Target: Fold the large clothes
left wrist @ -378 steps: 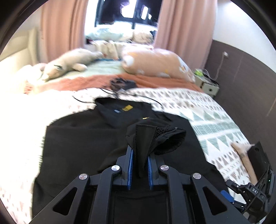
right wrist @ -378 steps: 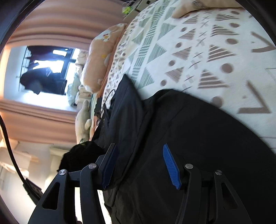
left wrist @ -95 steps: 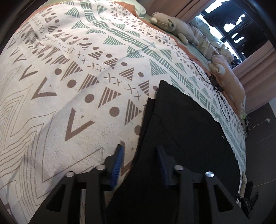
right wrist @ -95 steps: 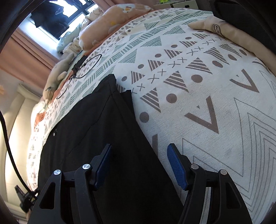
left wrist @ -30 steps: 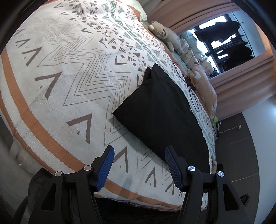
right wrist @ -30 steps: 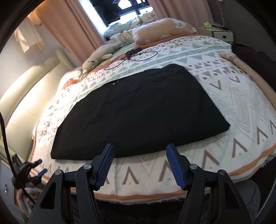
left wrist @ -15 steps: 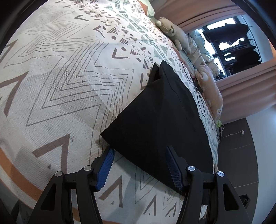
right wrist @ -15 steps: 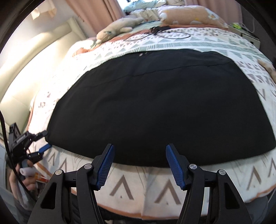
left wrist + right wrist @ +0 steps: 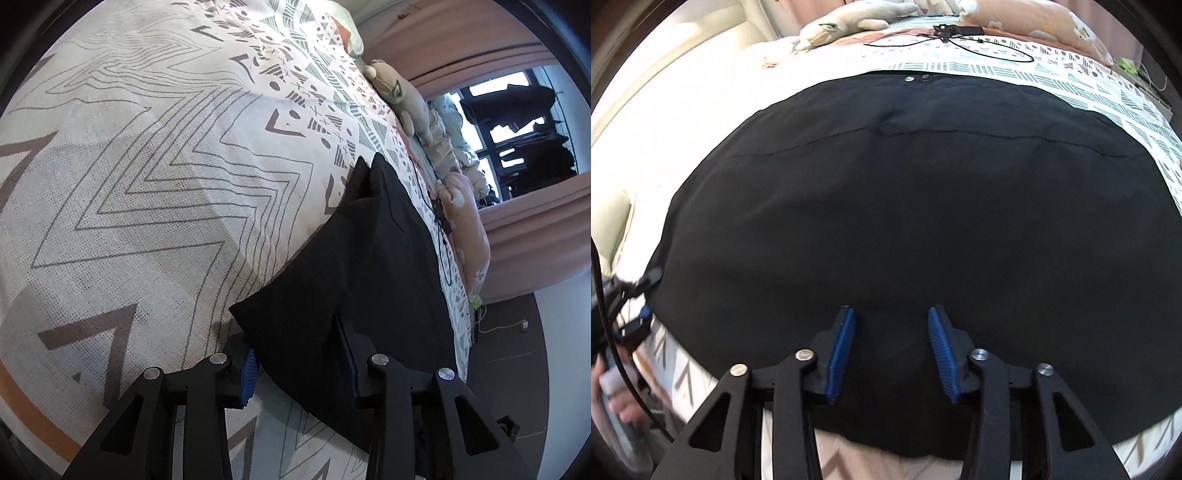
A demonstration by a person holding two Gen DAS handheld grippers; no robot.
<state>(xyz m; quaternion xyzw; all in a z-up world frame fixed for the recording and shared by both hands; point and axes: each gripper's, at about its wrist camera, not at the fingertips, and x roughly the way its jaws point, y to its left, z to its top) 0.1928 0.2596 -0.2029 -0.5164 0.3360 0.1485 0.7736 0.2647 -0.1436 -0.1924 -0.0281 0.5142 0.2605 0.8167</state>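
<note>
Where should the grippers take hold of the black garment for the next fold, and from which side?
Grip the black garment along its near hem, at the foot side of the bed. The left gripper already straddles the near corner, jaws open; the right gripper sits open over the middle of the hem. That edge lies flat and free, so I would come in low from the bed's foot.

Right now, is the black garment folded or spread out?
Partly folded: the black garment lies as one flat band, a layered edge showing at its end.
</note>
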